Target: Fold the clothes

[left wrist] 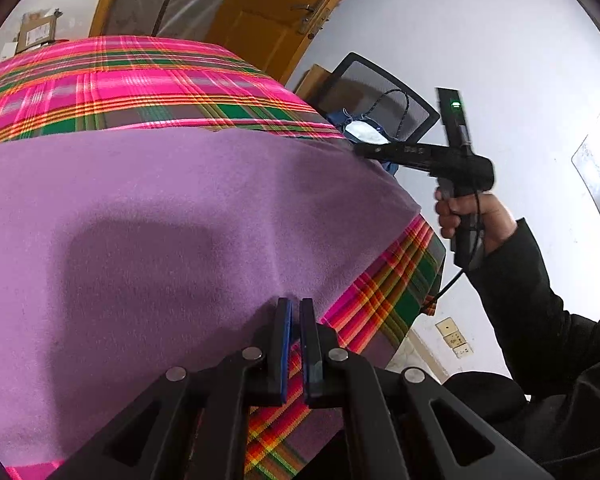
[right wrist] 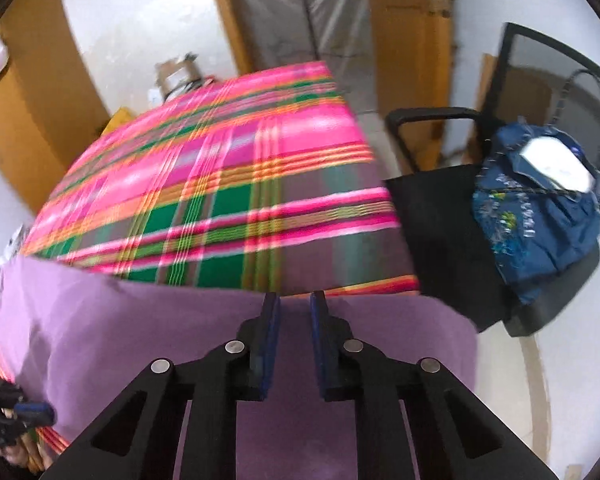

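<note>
A purple cloth lies spread flat on a table covered with a pink, green and orange plaid cover. My left gripper hovers at the cloth's near right edge, jaws nearly closed with a thin gap and nothing between them. My right gripper is over the cloth's far edge, jaws slightly apart and empty. In the left wrist view the right gripper reaches in from the right, held by a hand, with its tips at the cloth's far right corner.
A black mesh office chair stands right of the table with a dark blue bag on its seat. A wooden door and plastic-covered doorway are behind. Cardboard boxes sit beyond the table's far end. The plaid cover is bare beyond the cloth.
</note>
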`<state>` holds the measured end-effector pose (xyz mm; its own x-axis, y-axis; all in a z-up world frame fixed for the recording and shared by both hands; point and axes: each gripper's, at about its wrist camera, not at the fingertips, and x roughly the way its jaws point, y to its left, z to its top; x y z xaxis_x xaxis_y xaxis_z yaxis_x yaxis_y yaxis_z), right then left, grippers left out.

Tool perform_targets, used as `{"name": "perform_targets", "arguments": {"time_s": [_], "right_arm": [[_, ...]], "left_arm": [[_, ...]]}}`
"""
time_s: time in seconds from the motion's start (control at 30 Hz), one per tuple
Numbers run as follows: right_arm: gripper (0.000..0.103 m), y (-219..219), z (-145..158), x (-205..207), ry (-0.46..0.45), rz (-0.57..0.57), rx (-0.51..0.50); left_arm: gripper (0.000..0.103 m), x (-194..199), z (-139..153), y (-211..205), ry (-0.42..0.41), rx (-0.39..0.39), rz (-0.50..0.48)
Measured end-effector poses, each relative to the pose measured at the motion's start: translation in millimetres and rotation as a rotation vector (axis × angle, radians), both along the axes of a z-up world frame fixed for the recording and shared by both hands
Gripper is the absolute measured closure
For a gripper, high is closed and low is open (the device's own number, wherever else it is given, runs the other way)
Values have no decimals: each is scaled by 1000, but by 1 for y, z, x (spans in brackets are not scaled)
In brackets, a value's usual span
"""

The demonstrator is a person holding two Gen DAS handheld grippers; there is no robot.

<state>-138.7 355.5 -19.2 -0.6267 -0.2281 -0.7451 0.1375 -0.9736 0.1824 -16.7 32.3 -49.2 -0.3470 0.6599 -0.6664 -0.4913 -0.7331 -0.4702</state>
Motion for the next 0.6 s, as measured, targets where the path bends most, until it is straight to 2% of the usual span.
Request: {"name": "perform_targets", "arguments": {"time_s": [0.13,0.33,0.43,0.6], "right_arm": [[84,-9,14,40,66,77,-19],[84,-35,0,90,81,189,99],[84,-43,-15,110,66,222,225],[84,-53,-7,125,113,231,228]], "left_arm": [[100,-3,8,7,28,17,-12],[100,-7,2,38,28,-31,-98],[100,-1,-3,48,42,-57,-132],[101,-2,-1,50,39,-50,-119]]}}
